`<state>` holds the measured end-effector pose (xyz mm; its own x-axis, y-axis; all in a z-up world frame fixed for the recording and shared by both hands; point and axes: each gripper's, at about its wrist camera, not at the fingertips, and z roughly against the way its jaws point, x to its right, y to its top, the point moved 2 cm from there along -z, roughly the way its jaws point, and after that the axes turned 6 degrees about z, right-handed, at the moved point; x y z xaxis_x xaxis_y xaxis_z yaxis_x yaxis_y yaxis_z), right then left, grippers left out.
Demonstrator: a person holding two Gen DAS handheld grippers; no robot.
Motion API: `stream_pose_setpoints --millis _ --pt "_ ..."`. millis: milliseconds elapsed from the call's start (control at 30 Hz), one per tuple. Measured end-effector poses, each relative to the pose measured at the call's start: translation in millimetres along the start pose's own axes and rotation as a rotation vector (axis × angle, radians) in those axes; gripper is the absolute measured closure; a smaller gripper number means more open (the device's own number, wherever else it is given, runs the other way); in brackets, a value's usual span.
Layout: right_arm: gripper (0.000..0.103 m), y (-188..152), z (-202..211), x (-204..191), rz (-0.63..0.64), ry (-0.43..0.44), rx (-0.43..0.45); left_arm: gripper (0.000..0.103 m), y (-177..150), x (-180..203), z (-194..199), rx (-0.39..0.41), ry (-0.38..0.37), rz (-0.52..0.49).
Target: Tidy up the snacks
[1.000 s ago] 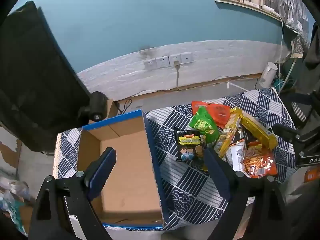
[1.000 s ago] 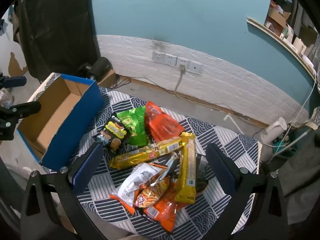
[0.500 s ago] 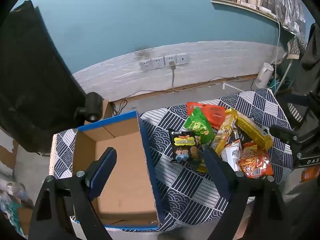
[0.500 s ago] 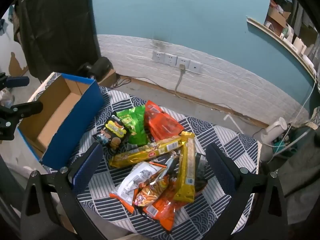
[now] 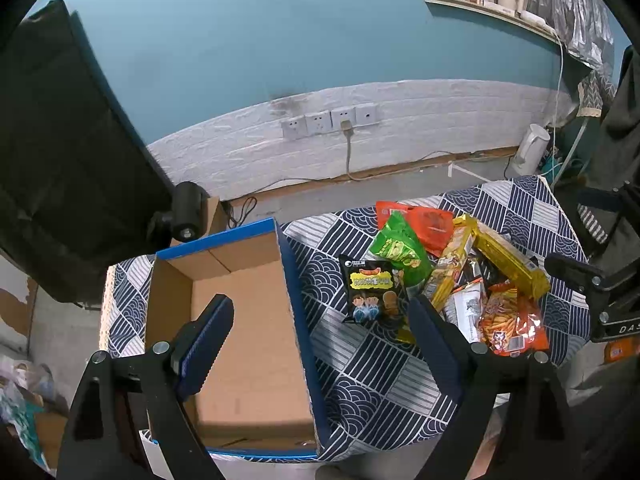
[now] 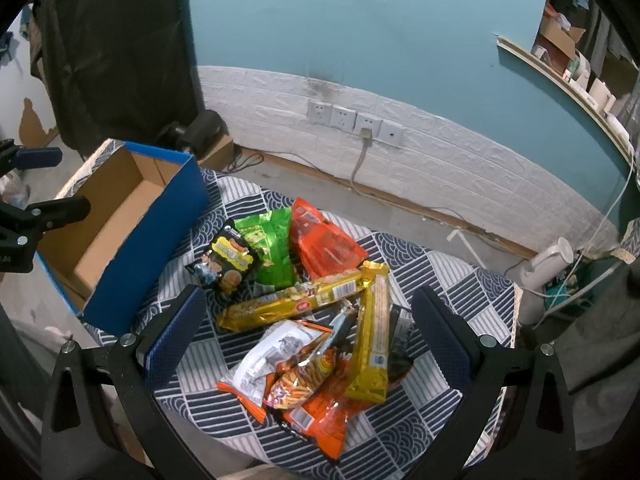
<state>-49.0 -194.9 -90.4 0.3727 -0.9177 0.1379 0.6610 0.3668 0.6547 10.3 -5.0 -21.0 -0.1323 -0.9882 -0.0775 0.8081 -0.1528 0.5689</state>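
Observation:
A pile of snack packets lies on the patterned tablecloth (image 6: 460, 280): a black packet (image 6: 224, 264), a green bag (image 6: 272, 248), a red bag (image 6: 328, 248), two long gold packets (image 6: 292, 304), and orange stick-snack bags (image 6: 304, 376). An empty blue cardboard box (image 5: 248, 320) stands left of the pile. My left gripper (image 5: 320, 328) is open above the box's right wall; the black packet (image 5: 370, 292) lies between its fingers. My right gripper (image 6: 308, 324) is open and empty above the pile.
A white brick wall with sockets (image 6: 352, 120) runs behind the table. A black camera (image 5: 186, 212) sits behind the box. A white kettle (image 6: 548, 260) stands at the far right. The table's front edge is close below both grippers.
The left gripper has shifted slightly, so the box and snacks sit a little more to the left in its view. The right gripper has edged down toward the pile. Both stay open.

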Motion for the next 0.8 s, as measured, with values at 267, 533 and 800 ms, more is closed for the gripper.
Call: stream_pose_setpoints --millis 267,533,800 --pt "0.002 -0.6 0.6 -1.1 0.0 0.002 0.002 0.013 0.9 -0.9 -0.9 -0.002 -0.001 -0.003" --pt "0.002 0.0 2.7 -3.2 0.001 0.019 0.003 0.013 -1.0 0.5 -1.8 -0.001 0.004 -0.012" --pt "0.002 -0.1 3.3 -3.7 0.002 0.024 0.003 0.013 0.1 2.1 -3.0 -0.009 0.007 -0.014"
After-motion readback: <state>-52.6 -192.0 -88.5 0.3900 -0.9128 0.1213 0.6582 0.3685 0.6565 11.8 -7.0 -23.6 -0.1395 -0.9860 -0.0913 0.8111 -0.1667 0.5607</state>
